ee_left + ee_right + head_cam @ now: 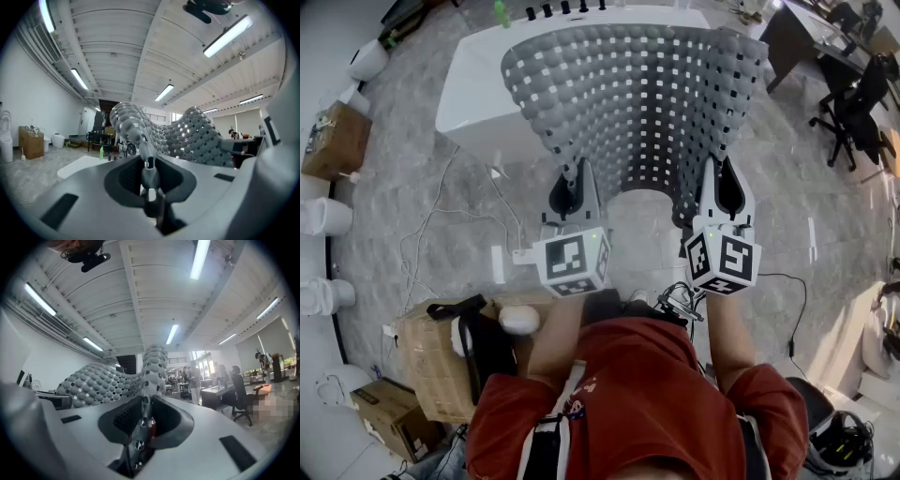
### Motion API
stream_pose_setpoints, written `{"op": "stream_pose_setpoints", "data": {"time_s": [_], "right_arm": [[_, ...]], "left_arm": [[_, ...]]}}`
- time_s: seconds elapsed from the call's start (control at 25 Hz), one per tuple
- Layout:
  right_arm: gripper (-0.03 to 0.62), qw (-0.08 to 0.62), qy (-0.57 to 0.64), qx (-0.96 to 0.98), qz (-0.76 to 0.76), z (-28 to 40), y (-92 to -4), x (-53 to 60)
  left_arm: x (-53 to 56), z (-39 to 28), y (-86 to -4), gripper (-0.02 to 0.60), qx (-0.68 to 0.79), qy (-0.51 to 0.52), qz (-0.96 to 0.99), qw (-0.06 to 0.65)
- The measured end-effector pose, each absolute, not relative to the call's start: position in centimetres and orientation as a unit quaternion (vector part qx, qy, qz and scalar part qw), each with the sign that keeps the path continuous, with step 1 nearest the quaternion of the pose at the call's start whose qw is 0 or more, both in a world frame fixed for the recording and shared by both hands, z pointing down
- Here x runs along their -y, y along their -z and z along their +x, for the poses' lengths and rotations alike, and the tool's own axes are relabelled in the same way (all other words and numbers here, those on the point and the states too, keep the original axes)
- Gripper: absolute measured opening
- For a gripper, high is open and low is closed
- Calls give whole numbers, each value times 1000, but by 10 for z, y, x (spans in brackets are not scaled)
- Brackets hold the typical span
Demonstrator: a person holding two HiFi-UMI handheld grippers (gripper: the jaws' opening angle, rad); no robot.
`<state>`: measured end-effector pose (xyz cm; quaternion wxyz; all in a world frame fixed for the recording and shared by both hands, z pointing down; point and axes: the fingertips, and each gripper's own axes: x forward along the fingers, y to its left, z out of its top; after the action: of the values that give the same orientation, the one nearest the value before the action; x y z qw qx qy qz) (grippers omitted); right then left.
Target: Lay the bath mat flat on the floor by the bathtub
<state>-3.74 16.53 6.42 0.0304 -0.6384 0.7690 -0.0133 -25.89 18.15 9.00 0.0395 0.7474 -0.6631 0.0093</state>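
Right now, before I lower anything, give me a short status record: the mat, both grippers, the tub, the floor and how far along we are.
mat: grey bath mat, held up and spread in the air, sagging between the two grips
left gripper: shut on the mat's near left corner
right gripper: shut on the mat's near right corner
bathtub: white, beyond the mat, partly covered by it in the head view
floor: grey stone pattern, mat not on it
progress: mat not yet laid down

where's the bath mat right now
The bath mat is top centre in the head view, held up by its near edge between the left gripper and right gripper, in front of the white bathtub.
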Motion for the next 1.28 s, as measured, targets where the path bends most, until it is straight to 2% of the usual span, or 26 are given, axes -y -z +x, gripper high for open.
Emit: {"op": "stream_pose_setpoints", "data": {"time_s": [0.36, 1.0, 1.28], "right_arm": [[78, 33, 45, -754, -654, -30, -55, -184], [77, 20, 59, -743, -667, -85, -71, -162], [77, 19, 63, -735, -675, -72, -77, -153]], "left_arm": [[-194, -256, -70, 57, 646, -12, 762, 33], [-173, -301, -86, 57, 626, -6, 777, 58], [-154, -284, -88, 57, 614, -7, 787, 60]]}}
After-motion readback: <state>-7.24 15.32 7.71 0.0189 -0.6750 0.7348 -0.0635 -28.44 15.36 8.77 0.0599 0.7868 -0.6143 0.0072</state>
